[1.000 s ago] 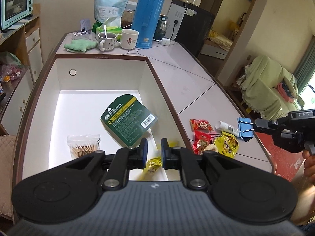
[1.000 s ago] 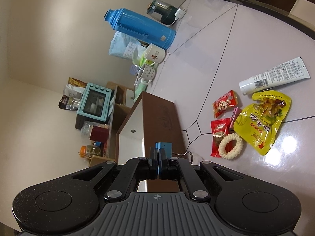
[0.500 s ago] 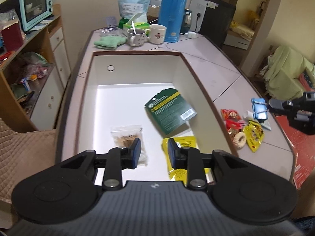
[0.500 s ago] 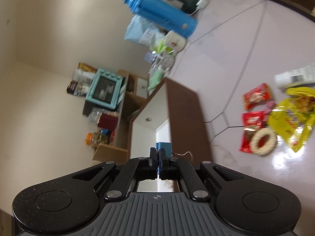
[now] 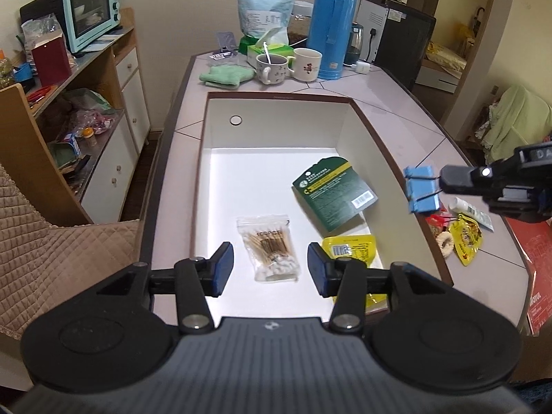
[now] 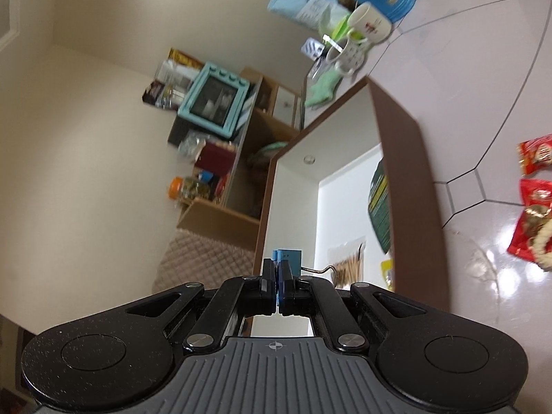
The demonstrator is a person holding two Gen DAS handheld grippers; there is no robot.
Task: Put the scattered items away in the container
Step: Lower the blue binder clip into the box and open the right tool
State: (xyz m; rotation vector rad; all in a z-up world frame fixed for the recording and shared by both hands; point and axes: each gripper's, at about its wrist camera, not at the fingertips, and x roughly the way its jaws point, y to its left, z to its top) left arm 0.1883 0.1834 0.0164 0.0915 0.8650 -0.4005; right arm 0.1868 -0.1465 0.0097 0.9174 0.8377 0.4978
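The right gripper [image 5: 445, 181] is pinching the blue binder clip [image 5: 421, 189] by its wire handle, just outside the container [image 5: 372, 131] rim. Light and rigid, it is probably swinging loosely. The left gripper [image 5: 265, 264] is hanging open over the container, gripping nothing.

Yellow packet [image 5: 348, 248] half behind jaws

Container [image 5: 376, 138]: big open box, white inside, brown rim, on the tiled counter. Inside on the floor: cotton swab bag [image 5: 270, 246] flat, dark green card pack [image 5: 333, 193] propped on right wall, yellow pouch [image 5: 350, 250] at near right corner. Blue binder clip [image 5: 421, 189] held in the air over right rim. Outside right: red snack packets [image 6: 533, 186], ring-shaped item [image 5: 446, 240], yellow packet [image 5: 467, 238], white tube [image 5: 472, 208], clustered.
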